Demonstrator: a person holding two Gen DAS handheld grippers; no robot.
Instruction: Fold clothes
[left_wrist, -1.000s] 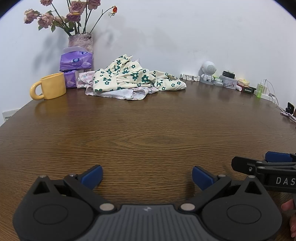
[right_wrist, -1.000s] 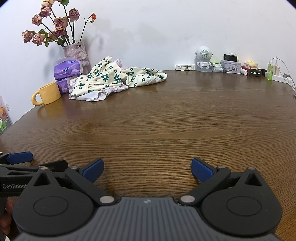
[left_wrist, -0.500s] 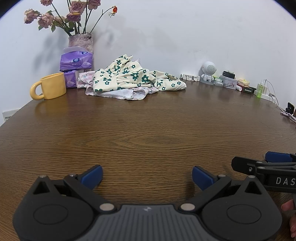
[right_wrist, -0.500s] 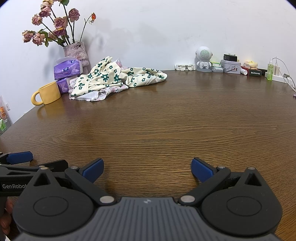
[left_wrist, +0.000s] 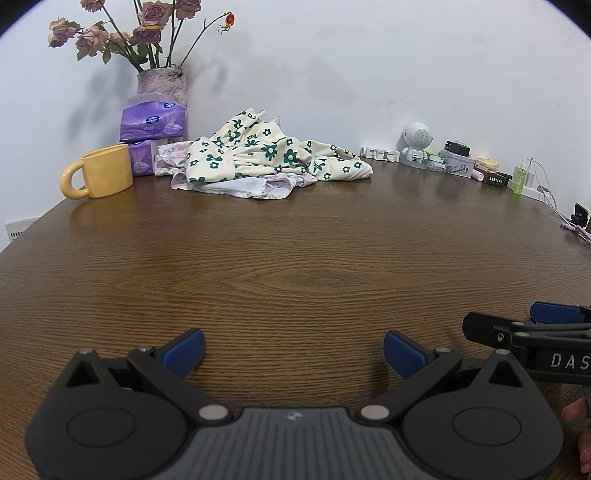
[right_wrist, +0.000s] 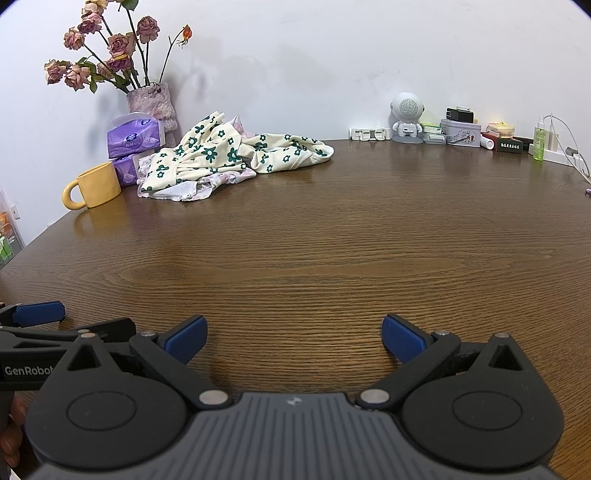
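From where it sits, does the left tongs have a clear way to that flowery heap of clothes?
Probably yes. The left tongs are open and hold nothing, and only bare wooden table lies between them and the flowery clothes at the far side. The yellow mug stands off to the left, out of the path.

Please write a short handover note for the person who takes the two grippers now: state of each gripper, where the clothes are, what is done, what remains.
Left gripper: open, empty, low over the near table edge.
Right gripper: open, empty, beside it.
Clothes: floral garment crumpled at the far side of the table, lying on a pale pink-print piece, right of the yellow mug and tissue packs.
Done: nothing folded.
Left: reach across, pull a garment to the open middle, spread it, fold.
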